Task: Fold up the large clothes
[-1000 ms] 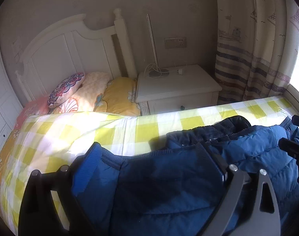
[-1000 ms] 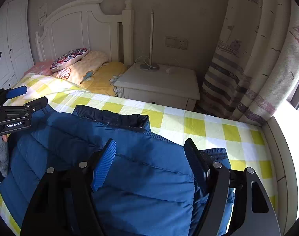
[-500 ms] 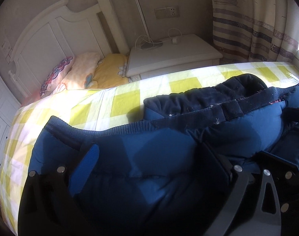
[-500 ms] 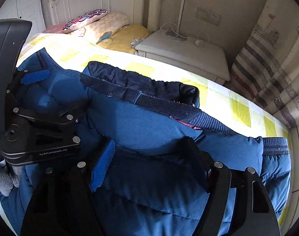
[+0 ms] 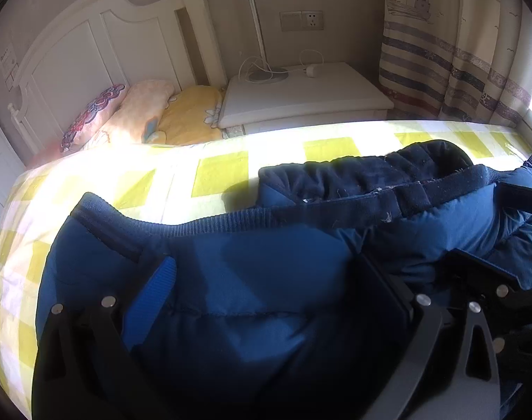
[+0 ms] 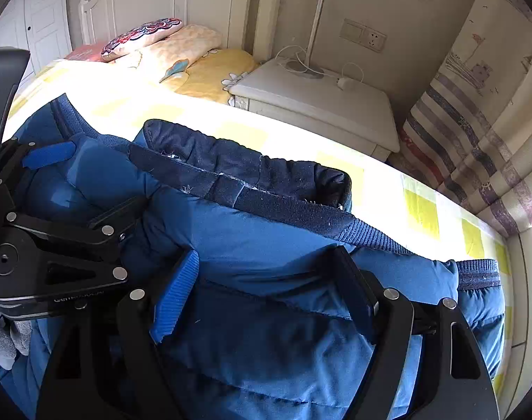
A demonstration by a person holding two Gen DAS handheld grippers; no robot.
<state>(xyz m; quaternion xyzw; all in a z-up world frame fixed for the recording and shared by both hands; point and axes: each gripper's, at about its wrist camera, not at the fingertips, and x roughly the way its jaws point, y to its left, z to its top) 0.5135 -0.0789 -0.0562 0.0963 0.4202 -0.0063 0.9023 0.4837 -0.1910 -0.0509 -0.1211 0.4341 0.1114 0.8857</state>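
My left gripper [image 5: 266, 294] has its jaws spread wide over the blue puffer jacket [image 5: 266, 266], which lies folded across the yellow-checked bedsheet [image 5: 220, 171], its dark navy collar [image 5: 363, 175] bunched along the far edge. My right gripper [image 6: 269, 287] is likewise spread apart, fingers resting on the quilted fabric without pinching it. In the right wrist view the left gripper sits just beside mine on the jacket. Beyond the bed stand a white nightstand [image 5: 307, 94], pillows [image 5: 143, 115] against the headboard [image 5: 91, 45], and a striped curtain [image 5: 454, 52].
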